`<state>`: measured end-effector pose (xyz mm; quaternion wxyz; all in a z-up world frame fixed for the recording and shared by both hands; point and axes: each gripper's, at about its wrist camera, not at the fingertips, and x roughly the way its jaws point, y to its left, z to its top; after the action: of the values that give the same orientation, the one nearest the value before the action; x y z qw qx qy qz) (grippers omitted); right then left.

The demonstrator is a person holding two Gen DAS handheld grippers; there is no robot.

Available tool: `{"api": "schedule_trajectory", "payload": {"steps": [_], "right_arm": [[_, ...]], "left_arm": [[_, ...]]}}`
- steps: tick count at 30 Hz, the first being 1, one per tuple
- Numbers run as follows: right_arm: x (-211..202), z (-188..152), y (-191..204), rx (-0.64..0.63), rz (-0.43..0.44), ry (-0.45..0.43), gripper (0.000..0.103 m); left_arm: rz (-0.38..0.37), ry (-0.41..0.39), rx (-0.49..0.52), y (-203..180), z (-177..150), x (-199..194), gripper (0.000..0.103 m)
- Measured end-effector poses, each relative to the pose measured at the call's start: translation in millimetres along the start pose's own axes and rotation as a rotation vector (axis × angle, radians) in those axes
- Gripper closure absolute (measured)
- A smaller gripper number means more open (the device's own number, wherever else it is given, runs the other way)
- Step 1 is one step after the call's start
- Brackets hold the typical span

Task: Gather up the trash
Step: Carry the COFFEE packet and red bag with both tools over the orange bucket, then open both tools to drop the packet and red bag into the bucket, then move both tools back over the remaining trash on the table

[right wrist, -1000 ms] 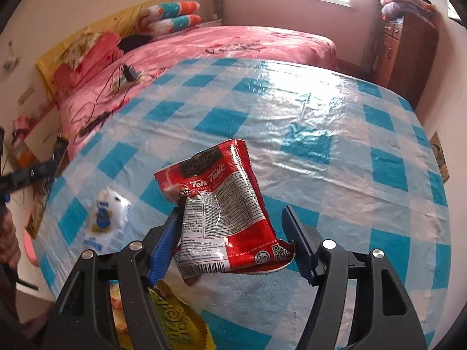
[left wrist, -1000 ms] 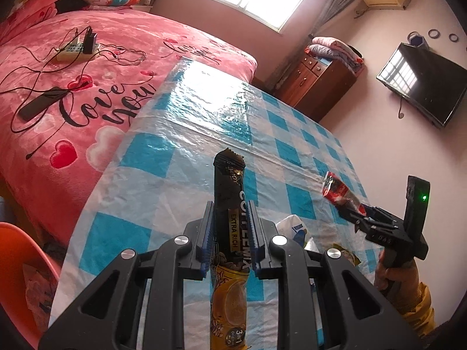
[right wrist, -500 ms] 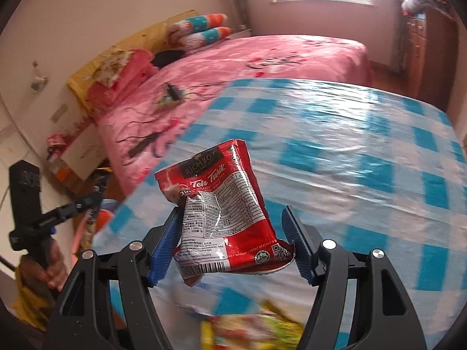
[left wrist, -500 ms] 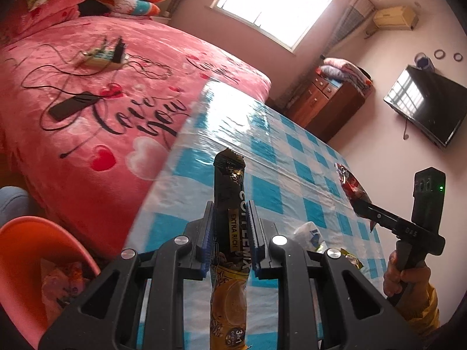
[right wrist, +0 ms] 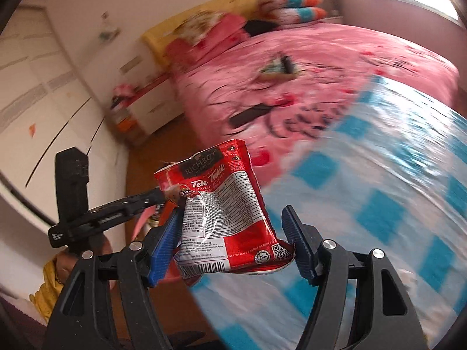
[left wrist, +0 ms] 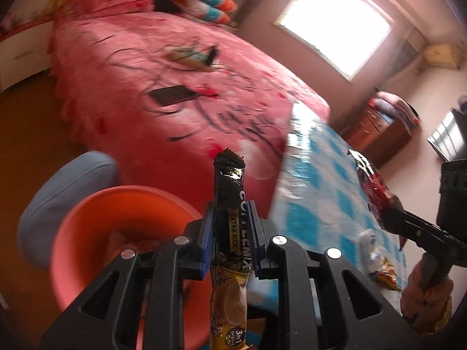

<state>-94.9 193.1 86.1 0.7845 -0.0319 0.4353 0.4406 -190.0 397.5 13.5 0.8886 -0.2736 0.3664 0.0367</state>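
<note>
My left gripper (left wrist: 230, 221) is shut on a black and gold Coffeemix stick sachet (left wrist: 230, 204), held upright just over the near rim of an orange bin (left wrist: 116, 233) on the floor. My right gripper (right wrist: 233, 230) holds a red Teh Tarik packet (right wrist: 224, 201); the packet leans against the left finger and the right finger stands apart from it. The right gripper with its red packet (left wrist: 376, 192) shows at the right of the left wrist view. The left gripper (right wrist: 157, 195) shows at the left of the right wrist view.
A table with a blue and white checked cloth (left wrist: 315, 180) stands to the right, with a white wrapper (left wrist: 369, 237) and a yellow wrapper (left wrist: 385, 274) on it. A pink bed (left wrist: 175, 87) lies behind. A grey stool (left wrist: 64, 186) stands beside the bin.
Both grippers have swung left, away from the table toward the floor beside the bed. The orange bin has come to sit under the left gripper. Both wrappers stay held.
</note>
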Motion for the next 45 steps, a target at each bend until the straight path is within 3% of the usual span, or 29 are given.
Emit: {"api": "schedule_trajectory", "payload": {"steps": [7, 9, 13, 15, 28, 45], "right_arm": [[68.5, 0.0, 57.6, -0.092, 0.08, 0.098, 0.031], [88.4, -4.2, 66.5, -0.084, 0.116, 0.136, 0.023], [93.5, -11.7, 63.3, -0.042, 0.117, 0.148, 0.017], [85.0, -13.2, 57.3, -0.026, 0.105, 0.122, 0.017], [4.2, -31.1, 5.0, 0.043, -0.086, -0.086, 0.012], [-56.6, -66.4, -43.3, 0.134, -0.152, -0.202, 0.011]], "left_arm": [[0.086, 0.0, -0.116, 63.9, -11.2, -10.0, 0.079], [0.112, -0.001, -0.148, 77.6, -13.3, -11.8, 0.072], [0.17, -0.029, -0.176, 94.7, -14.7, -22.1, 0.035], [0.187, -0.048, -0.171, 95.5, -14.9, -26.6, 0.035], [0.163, -0.038, -0.027, 34.0, -11.1, -11.5, 0.025], [0.055, -0.001, 0.114, -61.0, -20.6, 7.9, 0.022]]}}
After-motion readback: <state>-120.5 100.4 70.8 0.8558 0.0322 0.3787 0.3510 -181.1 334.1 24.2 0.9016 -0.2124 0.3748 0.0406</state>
